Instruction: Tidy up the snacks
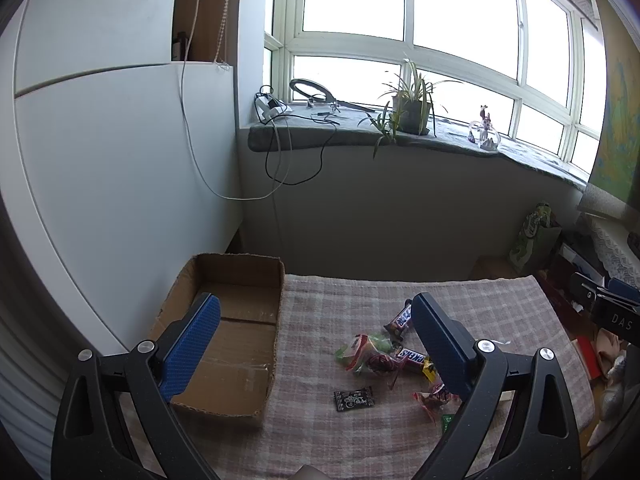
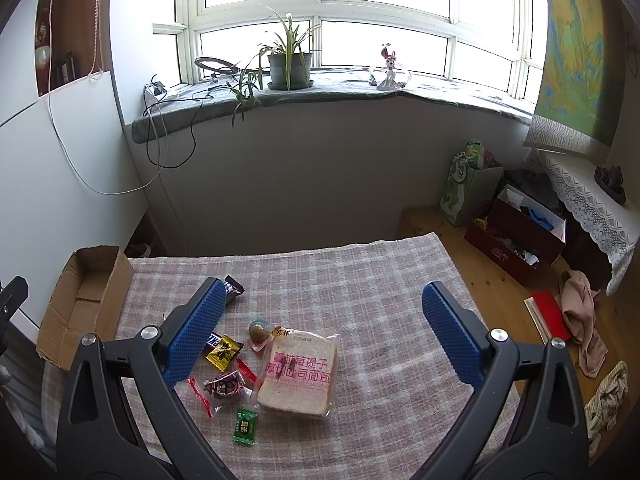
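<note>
An empty cardboard box [image 1: 236, 336] stands at the left edge of the checked tablecloth [image 1: 340, 432]; it also shows in the right wrist view [image 2: 80, 296]. Loose snacks lie right of it: Snickers bars [image 1: 412, 356], a black sachet [image 1: 354, 399], red-wrapped candies [image 1: 434, 396]. In the right wrist view a bagged bread slice [image 2: 298, 376], a yellow candy [image 2: 224, 352], a green candy [image 2: 245, 426] and a dark wrapped sweet [image 2: 224, 386] lie together. My left gripper [image 1: 316, 314] is open and empty above box and snacks. My right gripper [image 2: 324, 300] is open and empty above the bread.
A windowsill with a potted plant [image 2: 288, 64], a figurine [image 2: 388, 68] and cables runs along the far wall. To the right, the wooden floor [image 2: 500, 276] holds a dark red box [image 2: 520, 232], a green bag [image 2: 468, 184] and clothes. A white cabinet [image 1: 100, 160] stands left.
</note>
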A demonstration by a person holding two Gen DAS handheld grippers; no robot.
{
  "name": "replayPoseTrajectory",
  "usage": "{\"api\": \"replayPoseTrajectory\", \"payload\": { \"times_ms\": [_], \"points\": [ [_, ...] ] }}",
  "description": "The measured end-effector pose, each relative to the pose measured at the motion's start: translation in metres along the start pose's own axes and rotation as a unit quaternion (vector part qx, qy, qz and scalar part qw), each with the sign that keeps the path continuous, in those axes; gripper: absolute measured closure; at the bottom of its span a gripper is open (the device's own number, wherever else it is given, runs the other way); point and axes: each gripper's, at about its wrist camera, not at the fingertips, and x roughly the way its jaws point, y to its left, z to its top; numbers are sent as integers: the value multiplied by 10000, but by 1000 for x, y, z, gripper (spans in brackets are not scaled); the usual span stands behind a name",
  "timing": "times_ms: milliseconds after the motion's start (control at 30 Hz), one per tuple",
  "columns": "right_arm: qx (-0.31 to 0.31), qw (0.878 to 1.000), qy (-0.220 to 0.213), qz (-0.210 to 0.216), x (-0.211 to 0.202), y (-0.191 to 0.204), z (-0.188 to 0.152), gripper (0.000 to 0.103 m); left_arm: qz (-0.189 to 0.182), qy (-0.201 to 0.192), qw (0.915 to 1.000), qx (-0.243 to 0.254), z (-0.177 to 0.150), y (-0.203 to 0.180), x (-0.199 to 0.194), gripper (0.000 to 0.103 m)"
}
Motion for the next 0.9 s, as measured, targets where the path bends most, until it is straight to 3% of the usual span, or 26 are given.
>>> {"api": "replayPoseTrajectory", "payload": {
  "times_ms": [300, 533, 667, 767, 900],
  "points": [
    [7, 9999, 112, -32, 8, -4, -7, 3, -146, 154, 9997, 114, -3, -9, 7, 7],
    [199, 9985, 511, 33, 24, -26, -14, 3, -576, 477, 9971, 156, -6, -18, 22, 7],
    [423, 9952, 853, 217, 40, -44, -22, 3, -1017, 812, 9913, 175, -10, -27, 36, 8],
    [591, 9915, 1090, 399, 51, -54, -29, 3, -1328, 1095, 9849, 201, -14, -37, 49, 17],
    [866, 9826, 1468, 737, 68, -64, -40, 3, -1912, 1605, 9682, 184, -21, -54, 70, 25]
  ]
}}
